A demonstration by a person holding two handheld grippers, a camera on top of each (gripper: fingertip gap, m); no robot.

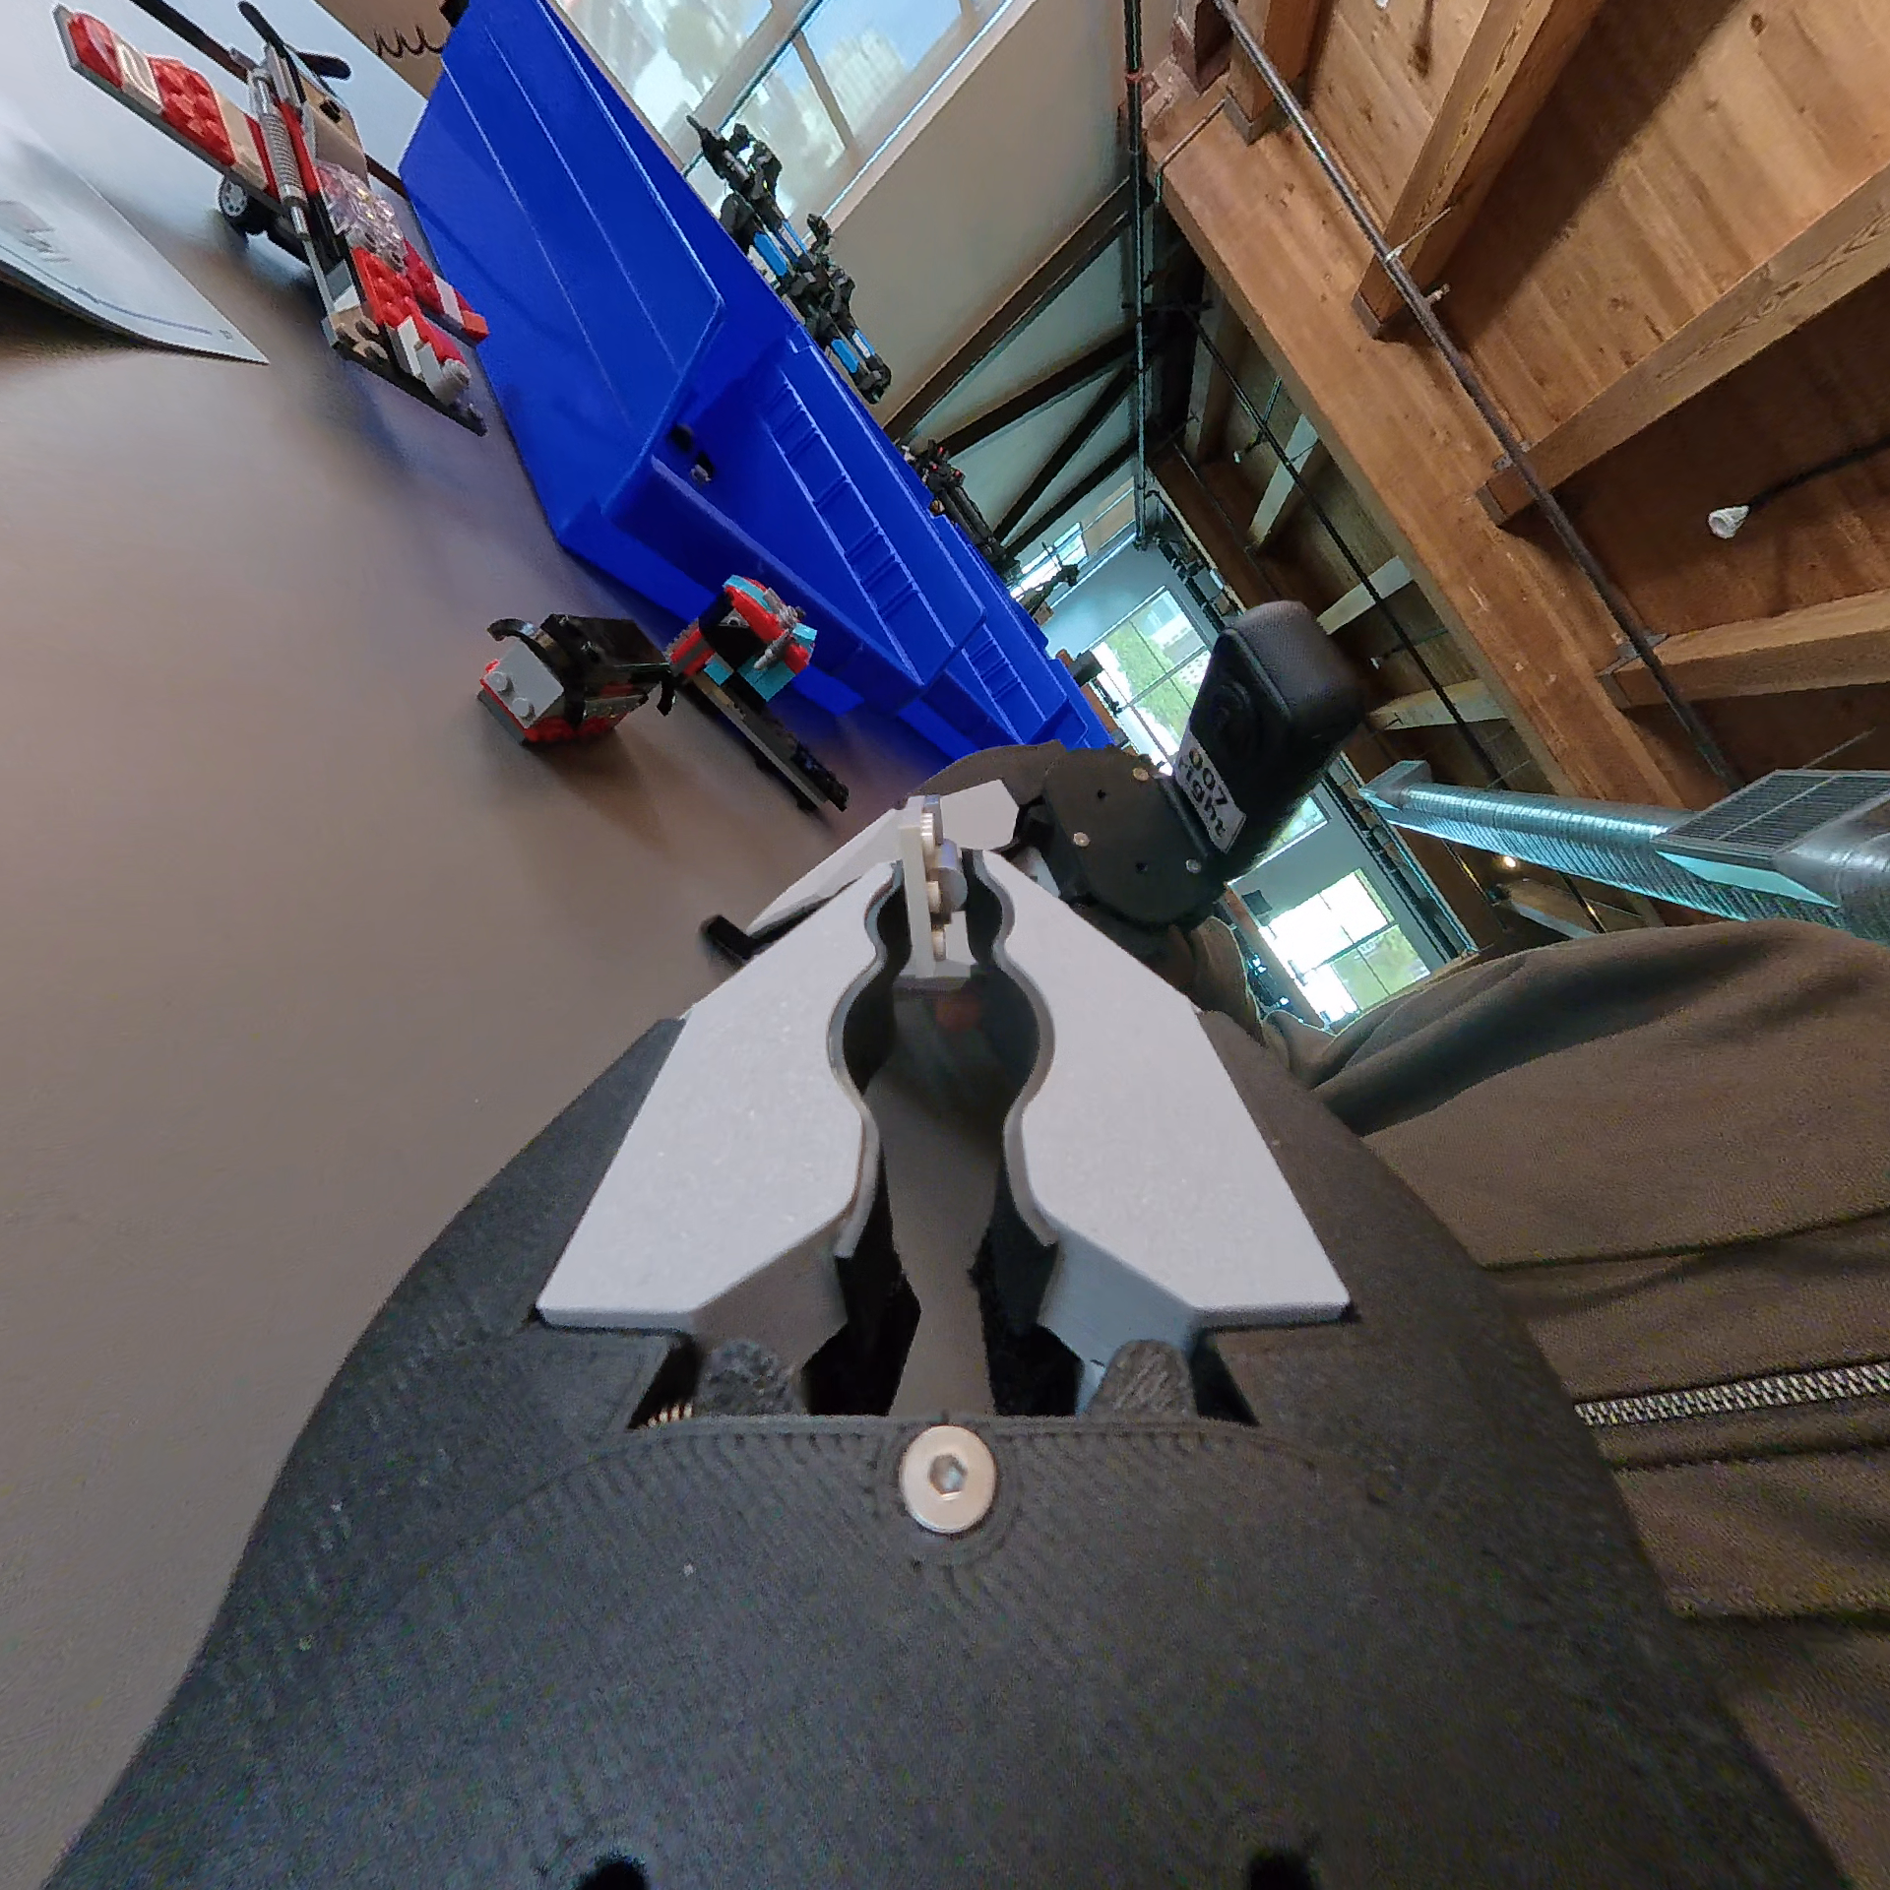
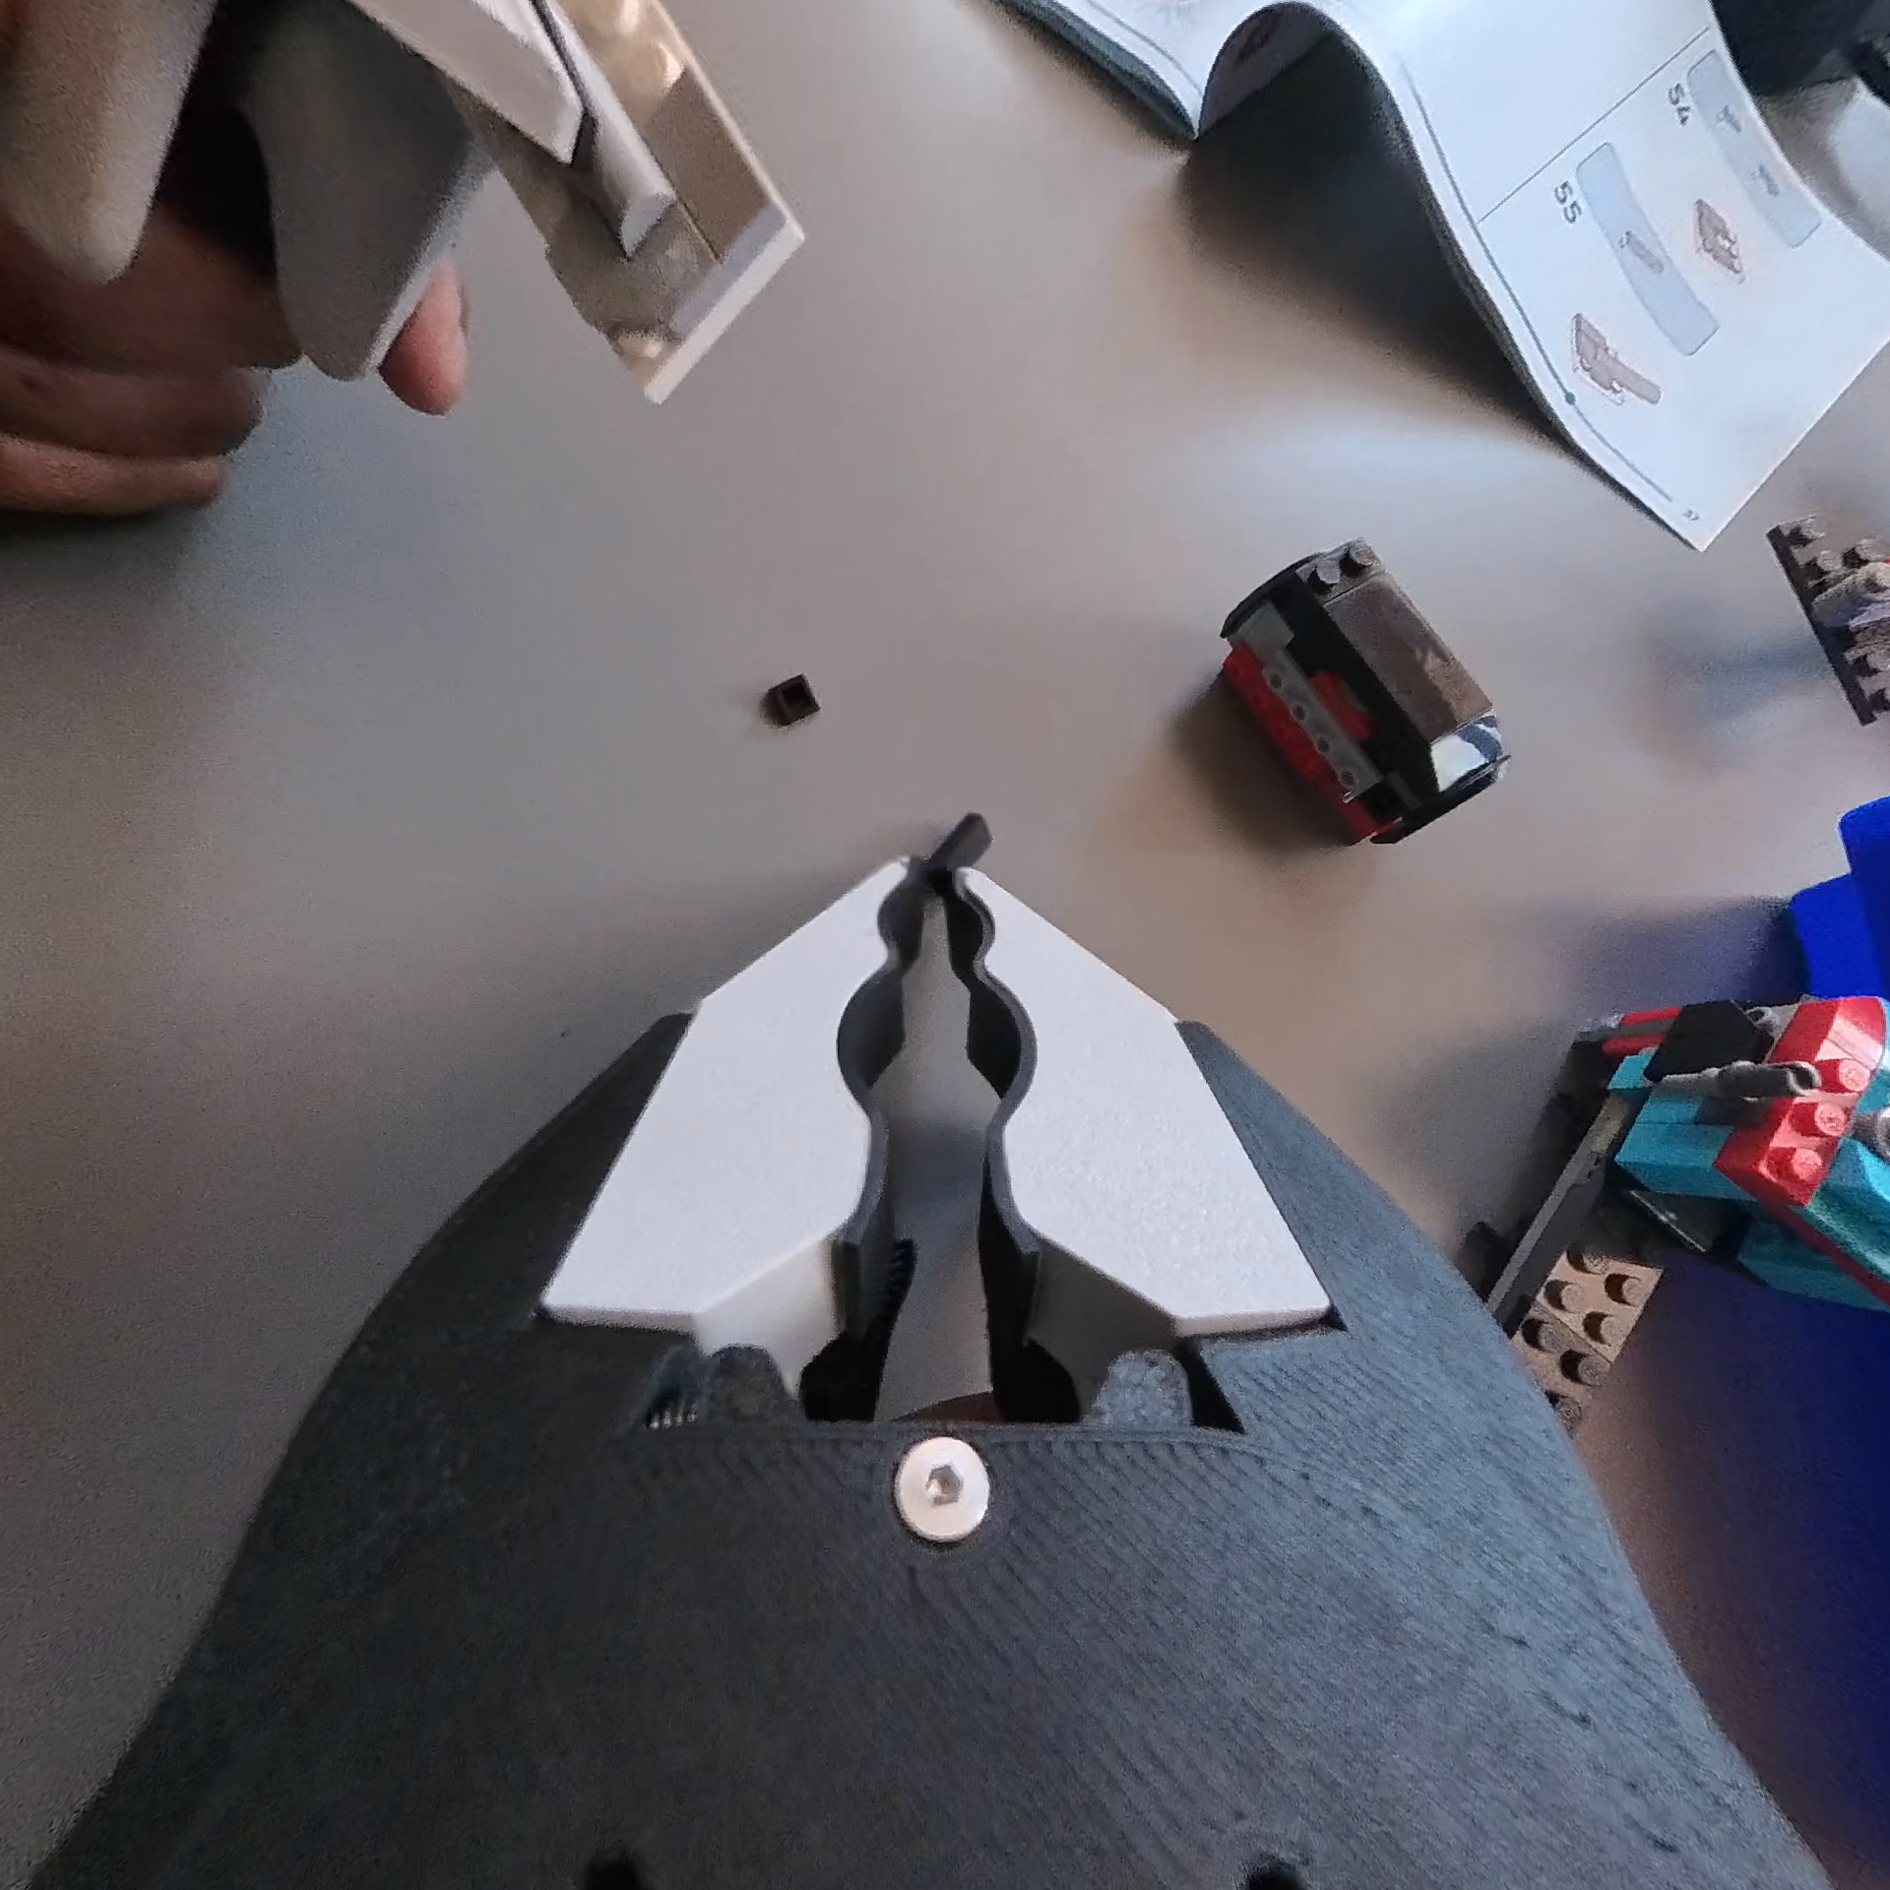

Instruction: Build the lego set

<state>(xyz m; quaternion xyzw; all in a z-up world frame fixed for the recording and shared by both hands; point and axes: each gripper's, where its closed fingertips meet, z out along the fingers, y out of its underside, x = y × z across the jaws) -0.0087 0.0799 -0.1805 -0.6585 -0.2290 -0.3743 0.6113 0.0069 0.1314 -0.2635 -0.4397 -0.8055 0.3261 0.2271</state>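
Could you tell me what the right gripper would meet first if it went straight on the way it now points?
Probably the grey table: the right gripper, pinching a small black piece, points down at bare surface. The loose black stud lies ahead but left of the line; depth is unclear.

My left wrist camera sat low and tilted, looking along its tool (image 1: 936,900) across the table (image 1: 256,818) toward the blue bins (image 1: 634,338). My right wrist camera looked steeply down at the table (image 2: 511,716). Both views shared the small brick cab model (image 1: 557,680) (image 2: 1360,690).
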